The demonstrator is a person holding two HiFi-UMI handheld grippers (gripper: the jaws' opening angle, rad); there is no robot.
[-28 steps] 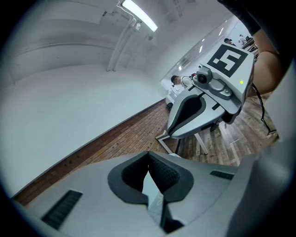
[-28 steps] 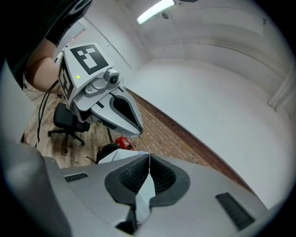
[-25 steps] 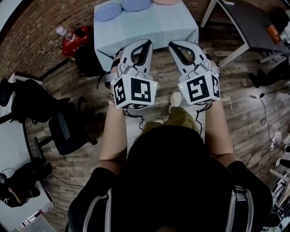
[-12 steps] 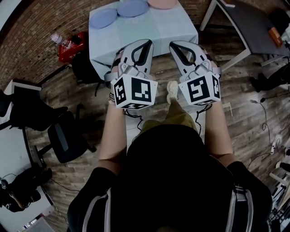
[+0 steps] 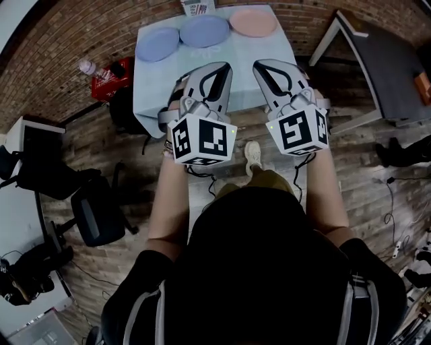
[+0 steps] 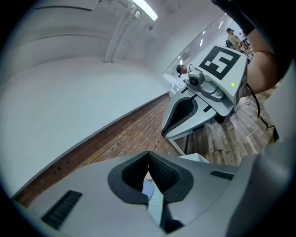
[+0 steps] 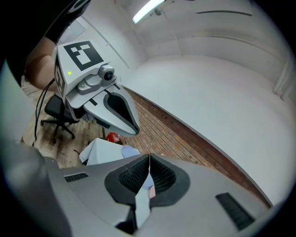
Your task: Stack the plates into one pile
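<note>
Three plates lie in a row on the far half of a small table [image 5: 222, 54] covered in pale blue cloth: a blue plate [image 5: 156, 46] at the left, a lavender plate [image 5: 204, 30] in the middle, a pink plate [image 5: 253, 22] at the right. My left gripper [image 5: 224, 67] and right gripper [image 5: 260, 66] are held side by side, level, with their tips over the table's near edge, short of the plates. Both are shut and hold nothing. In the left gripper view the jaws [image 6: 148, 155] meet at the tip, and so do those in the right gripper view [image 7: 149, 158].
A printed box [image 5: 197, 7] stands at the table's far edge. A red crate with a bottle [image 5: 108, 67] sits on the wood floor left of the table. An office chair [image 5: 97, 212] and dark bags are at the left, a grey table [image 5: 390, 74] at the right.
Both grippers have advanced together toward the table. The table has come closer and lower in the head view, and all three plates now show in full.
</note>
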